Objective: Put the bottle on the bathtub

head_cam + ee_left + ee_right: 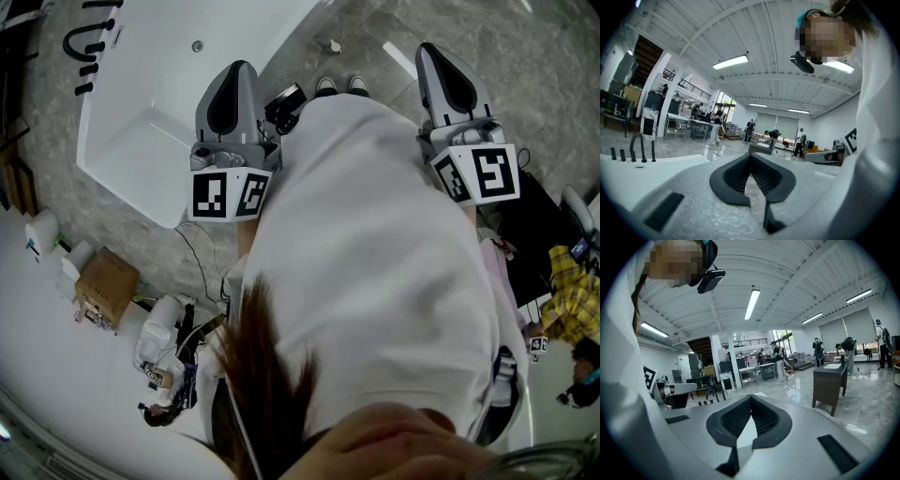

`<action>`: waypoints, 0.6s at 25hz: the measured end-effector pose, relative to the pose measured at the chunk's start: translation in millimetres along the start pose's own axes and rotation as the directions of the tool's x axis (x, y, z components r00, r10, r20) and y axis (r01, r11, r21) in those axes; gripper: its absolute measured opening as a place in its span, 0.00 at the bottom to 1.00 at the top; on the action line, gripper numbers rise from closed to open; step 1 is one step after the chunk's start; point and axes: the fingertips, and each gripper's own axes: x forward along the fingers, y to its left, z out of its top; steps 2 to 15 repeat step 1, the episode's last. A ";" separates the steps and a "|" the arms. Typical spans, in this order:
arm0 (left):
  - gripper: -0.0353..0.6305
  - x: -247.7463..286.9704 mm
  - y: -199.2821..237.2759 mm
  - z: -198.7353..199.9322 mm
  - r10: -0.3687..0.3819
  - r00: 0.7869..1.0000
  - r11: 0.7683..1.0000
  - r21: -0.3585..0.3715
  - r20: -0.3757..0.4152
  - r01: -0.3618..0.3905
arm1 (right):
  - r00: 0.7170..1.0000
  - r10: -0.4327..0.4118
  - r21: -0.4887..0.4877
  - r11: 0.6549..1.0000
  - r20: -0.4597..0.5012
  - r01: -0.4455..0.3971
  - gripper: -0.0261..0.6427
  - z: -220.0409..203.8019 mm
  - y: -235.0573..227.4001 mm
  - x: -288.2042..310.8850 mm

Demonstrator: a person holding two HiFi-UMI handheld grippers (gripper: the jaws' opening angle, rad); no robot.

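Both pairs of my jaws sit closed, tips meeting, nothing between them. My left gripper [239, 67] hangs about level just beside the tub's [141, 103] right edge. My right gripper [429, 49] is well to the right of the tub, over the floor [356, 23]. A black tap [643, 150] stands at the tub's left end, and a box [106, 286] lies on the floor near the tub's near corner. Where the bottle is, I cannot tell.

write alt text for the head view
Seen from above, a person in a white top holds the left gripper and right gripper forward, both shut and empty. A white bathtub with black taps lies ahead-left on a grey floor; a cardboard box sits lower left.
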 end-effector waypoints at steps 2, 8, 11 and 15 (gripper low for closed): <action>0.07 0.3 -0.3 0.0 0.000 1.000 1.000 0.000 0.000 0.000 | 1.000 -0.001 0.000 1.000 0.001 0.001 0.06 0.3 -0.6 -0.3; 0.07 0.3 -0.3 0.0 0.000 1.000 1.000 0.000 0.000 0.000 | 1.000 -0.001 0.000 1.000 0.001 0.001 0.06 0.3 -0.6 -0.3; 0.07 0.3 -0.3 0.0 0.000 1.000 1.000 0.000 0.000 0.000 | 1.000 -0.001 0.000 1.000 0.001 0.001 0.06 0.3 -0.6 -0.3; 0.07 0.3 -0.3 0.0 0.000 1.000 1.000 0.000 0.000 0.000 | 1.000 -0.001 0.000 1.000 0.001 0.001 0.06 0.3 -0.6 -0.3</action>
